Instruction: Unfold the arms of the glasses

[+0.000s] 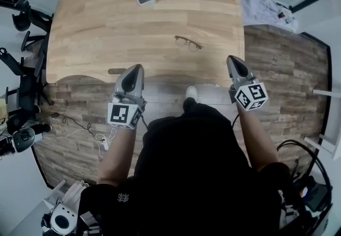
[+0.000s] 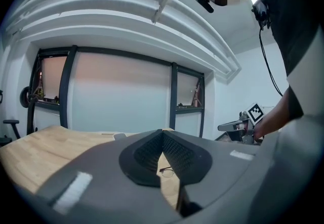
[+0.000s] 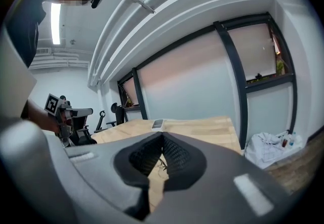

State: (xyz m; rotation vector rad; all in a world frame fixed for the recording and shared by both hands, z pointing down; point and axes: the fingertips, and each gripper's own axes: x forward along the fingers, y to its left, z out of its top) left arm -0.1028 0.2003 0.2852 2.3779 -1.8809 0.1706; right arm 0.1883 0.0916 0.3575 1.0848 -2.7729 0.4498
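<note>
The glasses (image 1: 187, 43) lie on the counter (image 1: 96, 27), right of centre. The left gripper (image 1: 137, 67) and right gripper (image 1: 233, 59) hover short of its near edge, jaws together and empty. If they arrive closed, a tip will likely shove the light frame away rather than catch an arm.
</note>
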